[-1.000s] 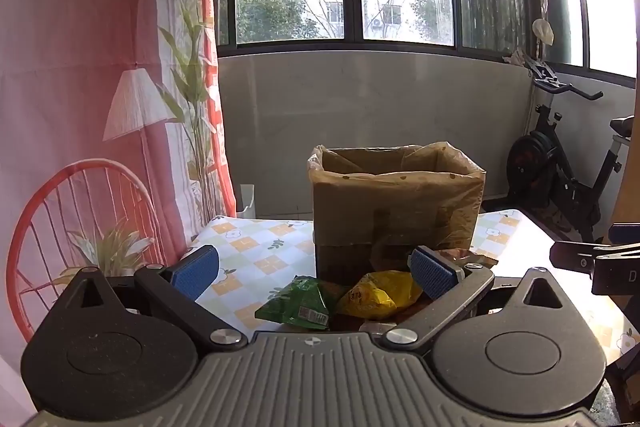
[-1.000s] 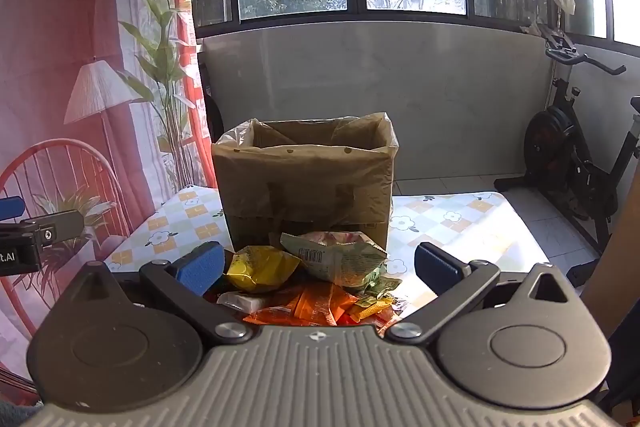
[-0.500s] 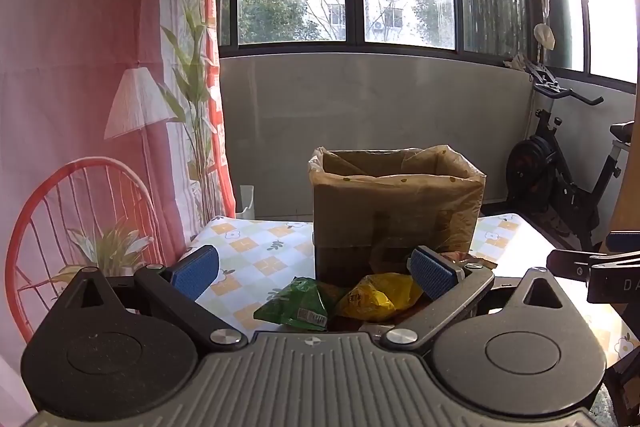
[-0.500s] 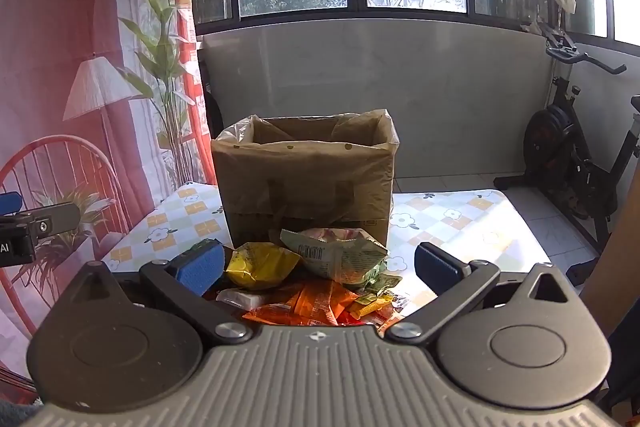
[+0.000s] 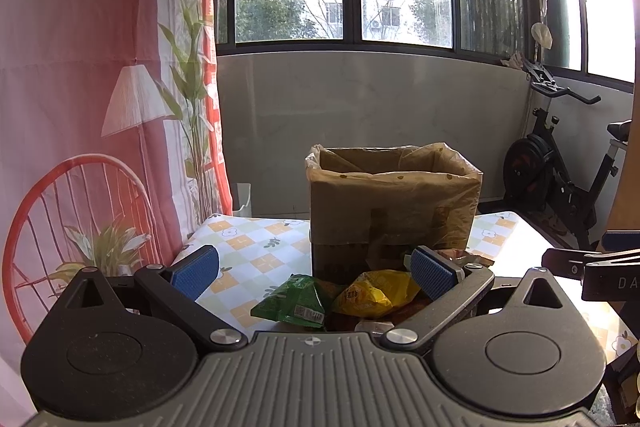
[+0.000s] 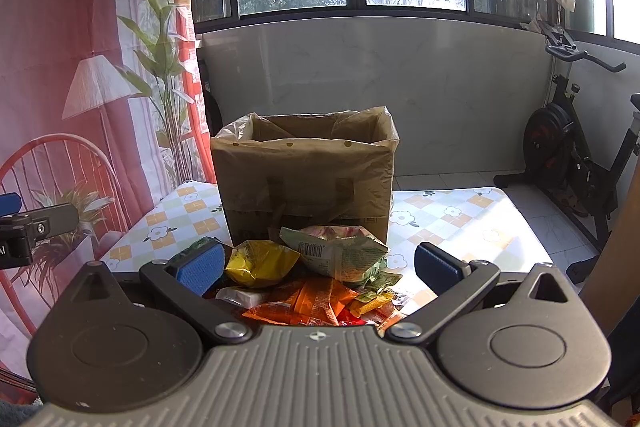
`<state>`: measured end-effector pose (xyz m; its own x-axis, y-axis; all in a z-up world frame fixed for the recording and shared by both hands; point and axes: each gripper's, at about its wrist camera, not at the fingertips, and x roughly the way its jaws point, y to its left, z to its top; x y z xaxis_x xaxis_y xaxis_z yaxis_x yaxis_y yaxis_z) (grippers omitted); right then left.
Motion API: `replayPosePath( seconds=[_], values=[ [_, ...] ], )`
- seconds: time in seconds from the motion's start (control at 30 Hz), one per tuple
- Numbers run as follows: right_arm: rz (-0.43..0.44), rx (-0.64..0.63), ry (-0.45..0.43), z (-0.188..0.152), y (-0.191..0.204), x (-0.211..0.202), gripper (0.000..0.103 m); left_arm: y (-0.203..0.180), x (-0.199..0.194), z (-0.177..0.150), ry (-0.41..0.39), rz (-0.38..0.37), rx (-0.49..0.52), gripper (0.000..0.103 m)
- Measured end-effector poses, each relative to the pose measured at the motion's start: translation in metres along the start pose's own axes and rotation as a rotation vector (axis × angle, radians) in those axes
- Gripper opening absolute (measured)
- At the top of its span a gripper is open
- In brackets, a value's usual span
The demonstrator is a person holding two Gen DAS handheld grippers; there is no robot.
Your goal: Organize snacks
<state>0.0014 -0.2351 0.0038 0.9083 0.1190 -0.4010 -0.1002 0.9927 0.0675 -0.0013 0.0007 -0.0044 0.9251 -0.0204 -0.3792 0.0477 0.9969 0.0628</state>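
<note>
Since a second ago almost nothing has moved; both views have only drifted slightly. The snack pile (image 6: 316, 287) lies on the counter (image 6: 452, 215) against the near wall of the lined box (image 6: 304, 171); it sits at twelve o'clock between the fingers of the right hand-held gripper (image 6: 316, 265), spread wide and empty, likely nearer; the left hand-held gripper (image 5: 314, 269), equally wide, sees the green packet (image 5: 296, 301) and yellow packet (image 5: 372, 293) toward one o'clock.

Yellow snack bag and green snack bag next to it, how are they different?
In the left wrist view, the yellow snack bag is puffy and rounded; the green snack bag looks flatter and more pointed. The yellow one lies nearer the lined cardboard box, the green one further left. Both lie loose on the table, ungripped.
</note>
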Motion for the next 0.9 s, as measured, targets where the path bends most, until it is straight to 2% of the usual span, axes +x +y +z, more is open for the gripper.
replayPosePath(
  seconds=[0.9],
  values=[
    [0.0, 0.001, 0.0, -0.0004, -0.001, 0.0014, 0.103, -0.0001, 0.0001, -0.0018, 0.01, -0.013, -0.015, 0.103]
  ],
)
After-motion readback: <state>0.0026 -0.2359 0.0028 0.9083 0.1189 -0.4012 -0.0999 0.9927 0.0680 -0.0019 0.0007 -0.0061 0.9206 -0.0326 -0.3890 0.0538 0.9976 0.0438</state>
